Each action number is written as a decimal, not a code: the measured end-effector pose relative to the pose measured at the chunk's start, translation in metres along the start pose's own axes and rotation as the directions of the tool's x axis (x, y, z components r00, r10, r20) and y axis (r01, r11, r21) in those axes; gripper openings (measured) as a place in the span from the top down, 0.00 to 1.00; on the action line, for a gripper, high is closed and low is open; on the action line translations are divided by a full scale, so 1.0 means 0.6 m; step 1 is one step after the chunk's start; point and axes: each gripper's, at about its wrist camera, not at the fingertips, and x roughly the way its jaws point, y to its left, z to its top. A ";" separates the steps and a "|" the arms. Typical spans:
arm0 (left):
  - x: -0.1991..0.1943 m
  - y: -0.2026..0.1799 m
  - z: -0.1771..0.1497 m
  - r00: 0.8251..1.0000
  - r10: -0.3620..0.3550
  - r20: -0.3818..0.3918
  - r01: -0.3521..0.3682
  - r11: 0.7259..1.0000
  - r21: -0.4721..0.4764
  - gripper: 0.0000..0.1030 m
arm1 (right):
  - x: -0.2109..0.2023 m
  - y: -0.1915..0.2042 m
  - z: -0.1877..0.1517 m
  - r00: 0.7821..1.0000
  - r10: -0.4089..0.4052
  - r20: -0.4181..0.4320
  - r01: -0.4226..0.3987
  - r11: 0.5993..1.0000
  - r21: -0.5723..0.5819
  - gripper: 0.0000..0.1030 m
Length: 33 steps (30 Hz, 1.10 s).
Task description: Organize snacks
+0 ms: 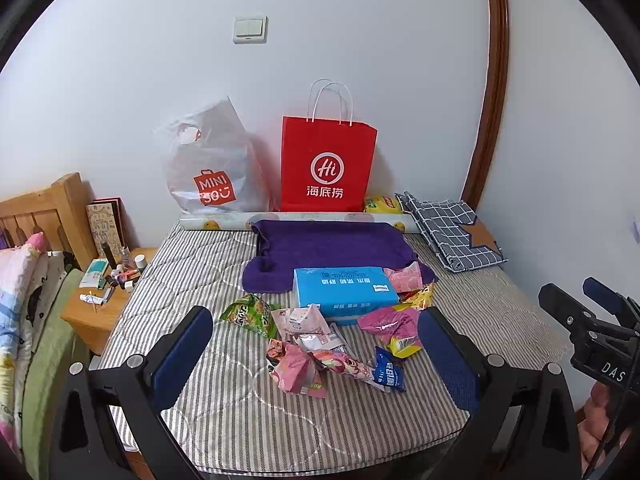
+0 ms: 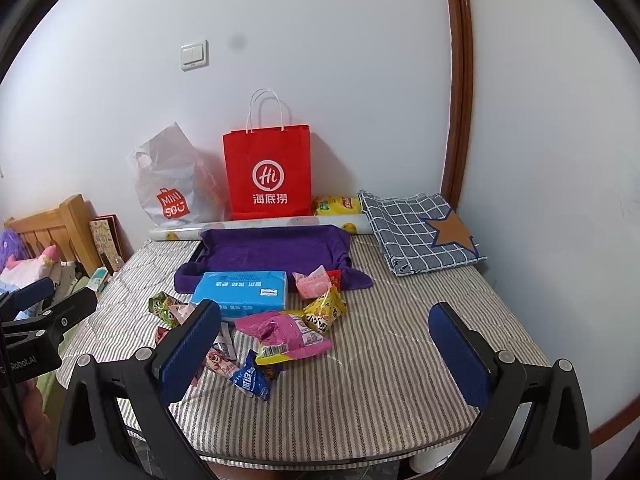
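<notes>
Several snack packets lie loose on the striped table cover: a green one [image 1: 251, 314], pink ones [image 1: 298, 368], a magenta one [image 1: 390, 322] [image 2: 286, 334], a small blue one [image 1: 389, 372] [image 2: 252, 380] and a yellow one [image 2: 325, 311]. A blue tissue pack [image 1: 344, 290] [image 2: 242, 292] lies behind them, against a tray lined with purple cloth [image 1: 332, 246] [image 2: 276, 250]. My left gripper [image 1: 316, 364] is open and empty, above the near packets. My right gripper [image 2: 326, 356] is open and empty, right of the pile.
A red paper bag [image 1: 326, 168] [image 2: 268, 174] and a white plastic bag [image 1: 212, 172] stand against the wall behind a paper roll [image 1: 224, 222]. A checked cloth [image 1: 452, 232] [image 2: 420, 228] lies back right. A cluttered nightstand [image 1: 106, 292] and a bed stand left.
</notes>
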 end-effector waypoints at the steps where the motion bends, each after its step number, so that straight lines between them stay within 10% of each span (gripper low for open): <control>1: -0.001 -0.001 0.000 1.000 0.001 0.001 -0.001 1.000 0.002 0.00 | 0.000 0.000 0.000 1.000 0.000 0.001 0.000 1.000 0.001 0.01; 33: -0.001 0.003 -0.009 0.999 0.028 -0.030 -0.028 1.000 -0.007 0.00 | 0.000 0.000 -0.009 1.000 0.013 -0.004 -0.013 1.000 0.013 0.00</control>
